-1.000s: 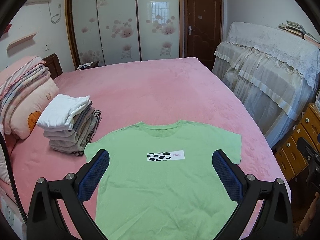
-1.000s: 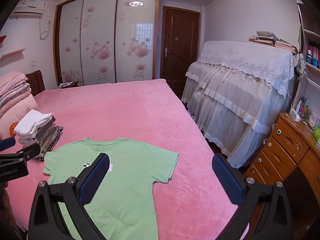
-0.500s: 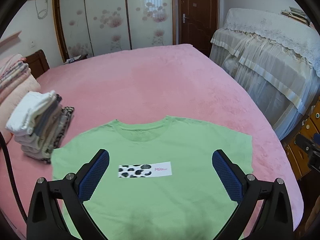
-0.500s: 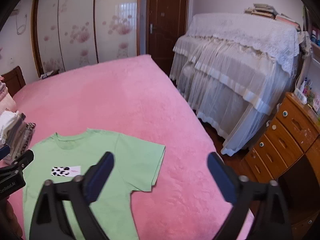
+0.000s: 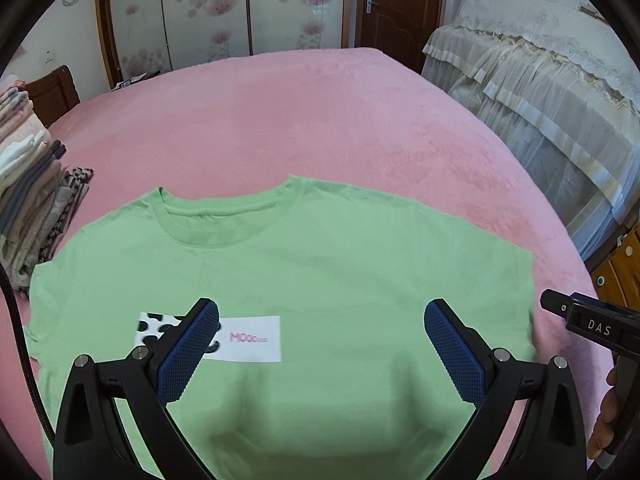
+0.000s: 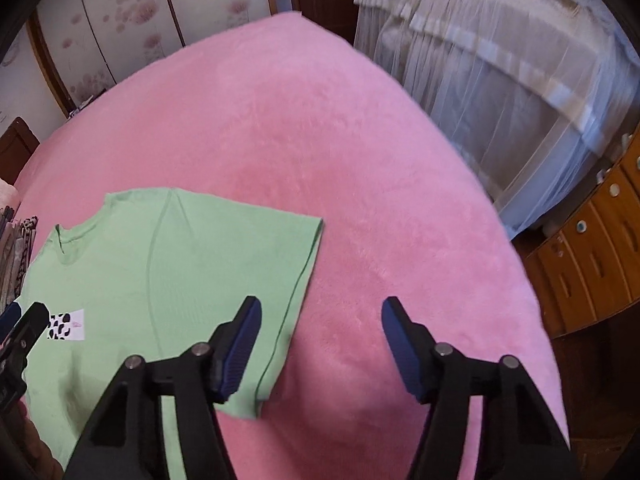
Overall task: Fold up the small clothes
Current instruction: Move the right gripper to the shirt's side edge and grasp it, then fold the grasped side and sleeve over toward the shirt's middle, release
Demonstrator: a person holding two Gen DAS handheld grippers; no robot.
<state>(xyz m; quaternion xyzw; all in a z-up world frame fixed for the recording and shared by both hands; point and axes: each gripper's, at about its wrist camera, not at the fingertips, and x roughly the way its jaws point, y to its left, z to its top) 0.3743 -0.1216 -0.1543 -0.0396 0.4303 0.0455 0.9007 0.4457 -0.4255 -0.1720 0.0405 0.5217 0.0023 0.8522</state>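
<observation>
A light green T-shirt [image 5: 320, 256] lies flat, front up, on the pink bedspread [image 5: 280, 120], its neckline away from me and a white label with black spots [image 5: 248, 338] on the chest. My left gripper [image 5: 322, 308] hangs open over the chest with nothing between its blue pads. My right gripper [image 6: 320, 308] hovers over the shirt's right sleeve hem [image 6: 296, 300]; its jaws are closing, with the left fingertip above the sleeve and only hem and bedspread between them, not pinched. Each gripper shows in the other's view: the right gripper [image 5: 592, 324] and the left gripper [image 6: 24, 328].
A stack of folded clothes [image 5: 36, 208] sits just left of the shirt, with piled bedding [image 5: 12, 112] behind it. Right of the bed stand lace-covered furniture [image 6: 500, 60] and wooden drawers [image 6: 592, 248]. The bed's far half [image 6: 320, 120] is bare pink cover.
Both grippers have sunk toward the shirt, which now fills more of each view. The right gripper has tipped downward and its jaws have narrowed. The left gripper's jaws stay wide.
</observation>
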